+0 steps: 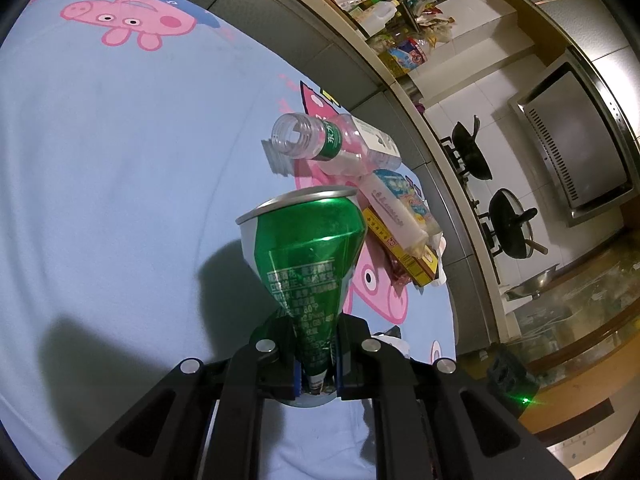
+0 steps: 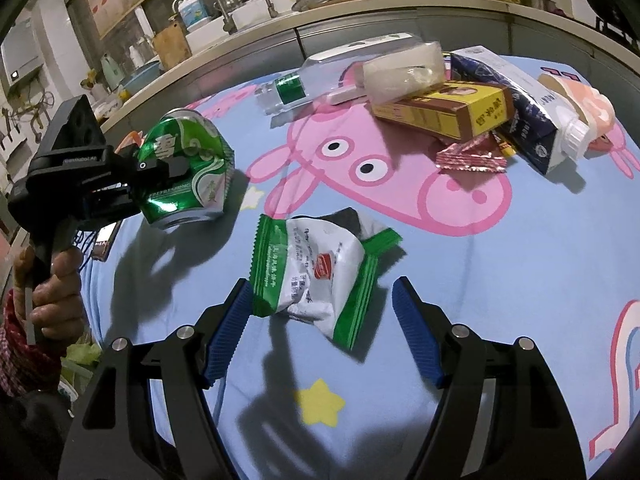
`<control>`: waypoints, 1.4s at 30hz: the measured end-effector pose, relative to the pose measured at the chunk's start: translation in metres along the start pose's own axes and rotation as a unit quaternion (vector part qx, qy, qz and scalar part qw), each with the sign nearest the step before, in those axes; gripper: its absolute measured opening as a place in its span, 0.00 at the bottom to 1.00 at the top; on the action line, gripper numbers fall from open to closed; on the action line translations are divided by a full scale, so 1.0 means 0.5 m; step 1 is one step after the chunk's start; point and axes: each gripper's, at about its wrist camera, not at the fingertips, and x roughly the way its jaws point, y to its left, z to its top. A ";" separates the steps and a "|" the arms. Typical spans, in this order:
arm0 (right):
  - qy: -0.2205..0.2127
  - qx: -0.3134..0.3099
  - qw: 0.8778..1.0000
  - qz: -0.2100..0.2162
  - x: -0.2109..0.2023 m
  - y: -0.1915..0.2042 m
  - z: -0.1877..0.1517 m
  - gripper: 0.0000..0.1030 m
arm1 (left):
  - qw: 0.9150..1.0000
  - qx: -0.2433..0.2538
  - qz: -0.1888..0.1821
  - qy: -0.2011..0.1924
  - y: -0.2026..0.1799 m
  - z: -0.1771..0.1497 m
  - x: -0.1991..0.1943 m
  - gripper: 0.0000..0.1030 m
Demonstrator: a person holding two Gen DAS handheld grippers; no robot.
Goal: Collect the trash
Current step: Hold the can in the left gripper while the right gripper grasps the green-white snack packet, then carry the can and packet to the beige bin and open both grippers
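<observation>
My left gripper [image 1: 316, 364] is shut on a crushed green can [image 1: 304, 248] and holds it above the blue cartoon cloth [image 1: 120, 184]. The right wrist view shows the same can [image 2: 184, 176] pinched in the left gripper [image 2: 160, 170] at the table's left. My right gripper [image 2: 320, 312] is open, its blue pads [image 2: 226, 332] either side of a green and white snack wrapper [image 2: 316, 276] lying on the cloth [image 2: 520, 280]. Whether the pads touch it, I cannot tell.
A pile of trash lies at the far side: a clear bottle [image 2: 288, 92], a yellow box [image 2: 444, 110], a blue carton [image 2: 516, 108], a red wrapper [image 2: 472, 156], a plastic tub [image 2: 404, 70]. The kitchen counter [image 2: 360, 12] runs behind the table.
</observation>
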 end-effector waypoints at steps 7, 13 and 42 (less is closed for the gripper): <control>0.000 -0.013 1.000 -0.007 0.005 0.008 -0.001 0.69 | 1.000 0.000 -0.001 0.001 0.000 0.002 0.000 0.11; -0.004 -0.015 1.000 -0.013 0.004 0.006 -0.004 0.69 | 1.000 0.004 -0.003 0.003 -0.005 -0.003 0.001 0.11; -0.119 0.122 0.980 -0.102 -0.191 -0.263 -0.056 0.06 | 0.971 0.160 -0.063 0.164 -0.364 -0.068 0.273 0.11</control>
